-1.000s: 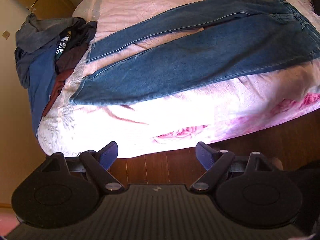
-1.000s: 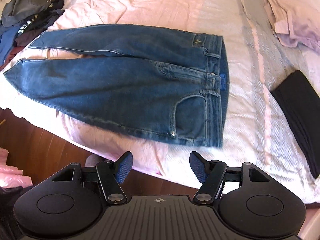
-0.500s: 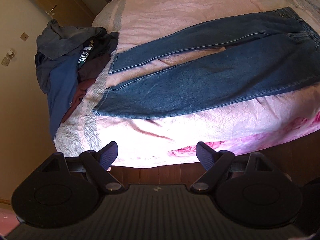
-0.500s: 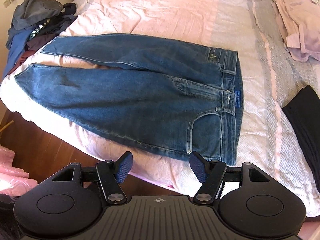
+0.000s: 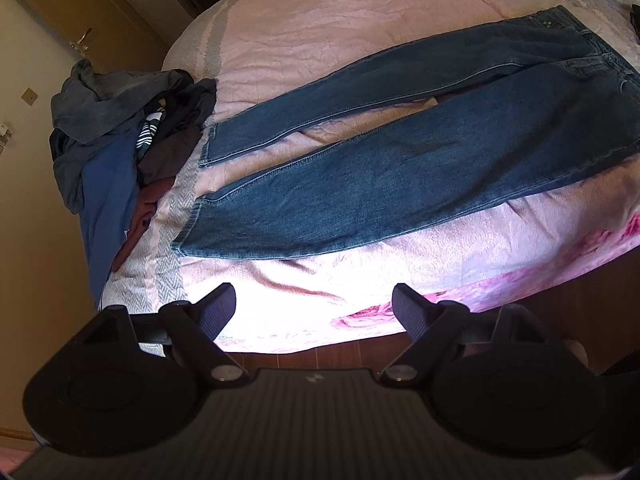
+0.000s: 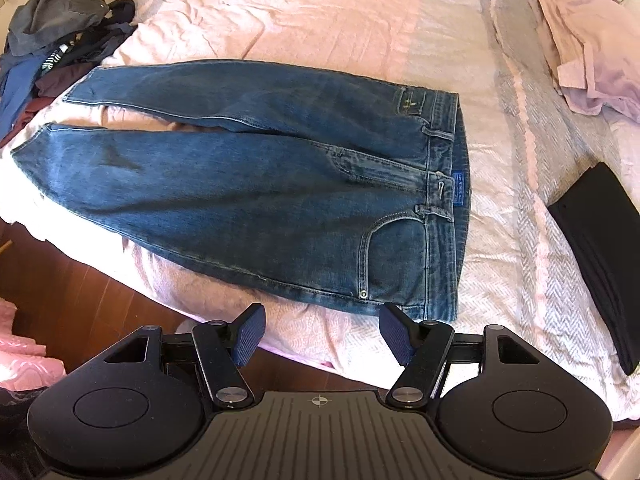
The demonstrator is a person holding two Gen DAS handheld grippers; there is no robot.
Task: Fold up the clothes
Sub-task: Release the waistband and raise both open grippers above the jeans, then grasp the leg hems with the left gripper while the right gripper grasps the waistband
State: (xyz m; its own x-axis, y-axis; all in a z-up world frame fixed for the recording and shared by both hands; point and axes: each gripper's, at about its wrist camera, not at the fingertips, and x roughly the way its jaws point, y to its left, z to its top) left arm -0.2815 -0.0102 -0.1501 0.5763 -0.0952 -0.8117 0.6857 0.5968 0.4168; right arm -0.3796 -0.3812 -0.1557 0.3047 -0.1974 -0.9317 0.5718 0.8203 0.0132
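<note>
A pair of blue jeans (image 5: 400, 160) lies spread flat on the pink bed, legs toward the left, waistband (image 6: 444, 160) toward the right, both legs slightly apart. My left gripper (image 5: 314, 308) hovers open over the bed's near edge, below the leg hems, with nothing between its fingers. In the right wrist view the jeans (image 6: 260, 184) fill the middle. My right gripper (image 6: 322, 330) is open and empty, just off the near edge below the front pocket and waistband corner.
A heap of dark unfolded clothes (image 5: 120, 140) (image 6: 52, 48) sits at the bed's left end. A folded black garment (image 6: 600, 248) and pale pink clothes (image 6: 580, 40) lie on the right. Wooden floor (image 6: 60, 272) runs along the near bed edge (image 5: 320, 320). A door (image 5: 80, 20) is behind.
Both views have shifted so the jeans sit lower and a little further right in frame; more of the wall and clothes heap shows on the left. Both grippers stayed open and empty.
</note>
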